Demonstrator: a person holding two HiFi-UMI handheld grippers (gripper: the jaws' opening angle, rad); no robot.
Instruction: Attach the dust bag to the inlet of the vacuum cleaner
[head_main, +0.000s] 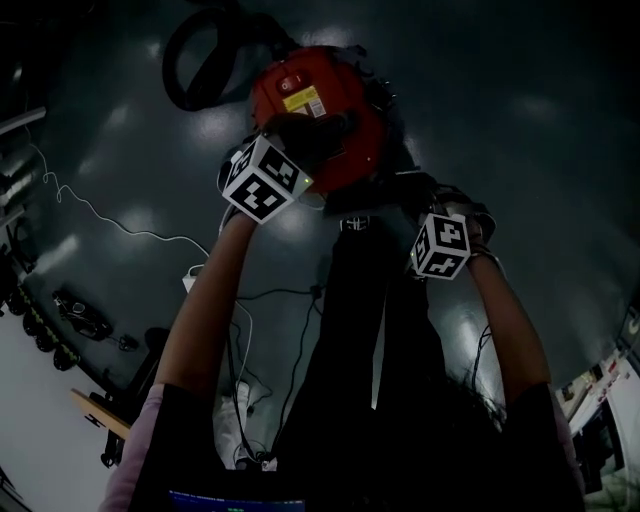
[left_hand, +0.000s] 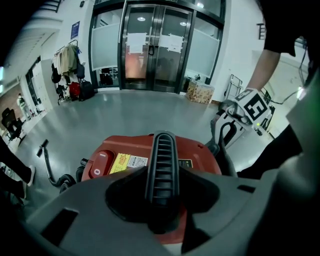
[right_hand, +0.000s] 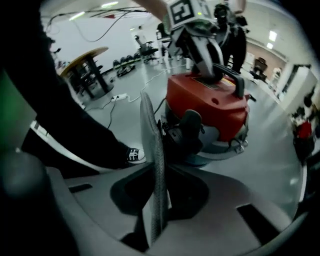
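Progress, judged from these views: slim. No dust bag to be seen anywhere, neither between the jaws nor on the floor ahead of them. Red top of the vacuum cleaner (right_hand: 210, 105) seemingly still seated on its grey base, so likely nothing fitted to the inlet yet. Left to do, probably: lifting that top off, fetching the bag, pushing its collar onto the inlet. On to the left gripper (left_hand: 161, 200): partly wide, closed around the black ribbed handle (left_hand: 161, 155) on the vacuum's top, with the handle running straight up between the jaws and the red switch (left_hand: 98, 165) just beyond them to the left. Looks like a grip ready for lifting. As for the right gripper (right_hand: 151, 150): closed to nothing or next to it, textured pads face to face, nothing caught there. Empty, then, and touching nothing. Ahead of its jaw tips and slightly right, the vacuum's side, with a black fitting (right_hand: 189, 127) low on the body. Perhaps the hose port; too dim to say for certain.
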